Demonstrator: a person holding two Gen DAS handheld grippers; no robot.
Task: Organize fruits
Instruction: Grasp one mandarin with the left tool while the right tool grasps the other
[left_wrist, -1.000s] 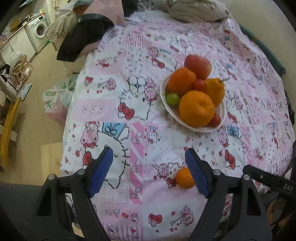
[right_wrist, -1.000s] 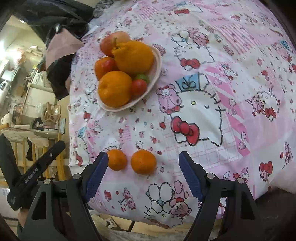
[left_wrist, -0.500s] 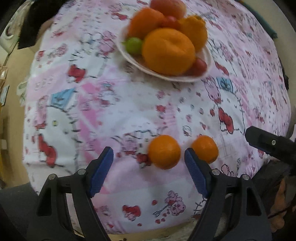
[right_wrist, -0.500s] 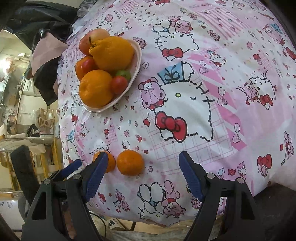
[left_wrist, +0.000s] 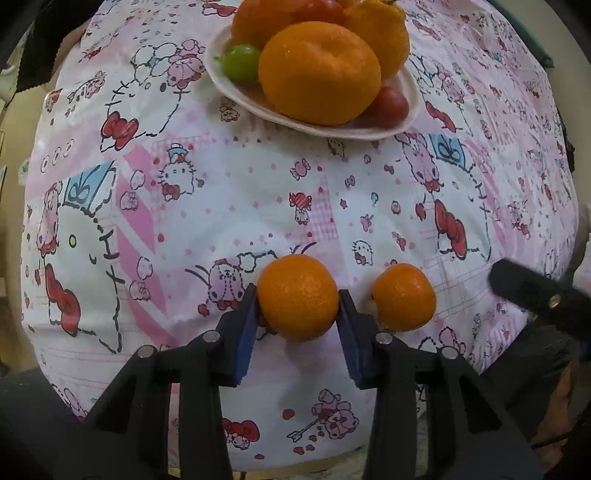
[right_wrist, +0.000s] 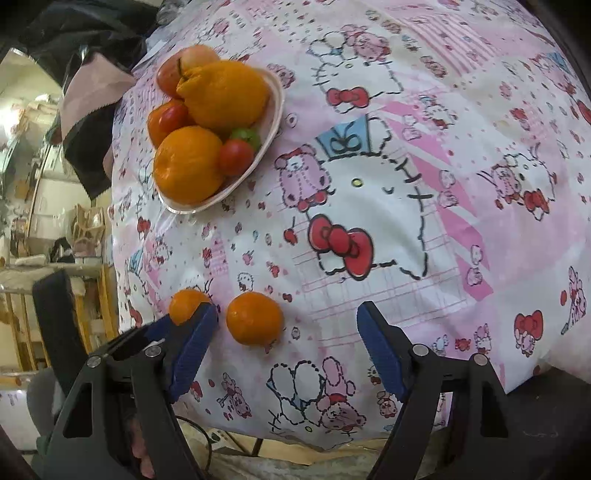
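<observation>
My left gripper (left_wrist: 297, 310) is shut on a small tangerine (left_wrist: 298, 297) that rests on the pink cartoon-print cloth near the table's front edge. A second tangerine (left_wrist: 403, 297) lies just to its right. In the right wrist view the held tangerine (right_wrist: 184, 305) is partly hidden by my finger, and the free tangerine (right_wrist: 254, 323) sits between the open fingers of my right gripper (right_wrist: 288, 332), nearer the left finger. A pale plate (left_wrist: 314, 125) piled with large oranges, an apple, red and green small fruits stands further back; it also shows in the right wrist view (right_wrist: 275, 110).
The cloth-covered table (right_wrist: 461, 221) drops off at its front edge just below the tangerines. Dark clothes (right_wrist: 88, 110) lie at the far left side. Furniture and floor clutter (right_wrist: 44, 229) stand left of the table. The right gripper's body (left_wrist: 535, 295) shows at the left view's right edge.
My left gripper has moved in and closed on the left tangerine; it was open before. My right gripper has come closer to the table, still open around the other tangerine.
</observation>
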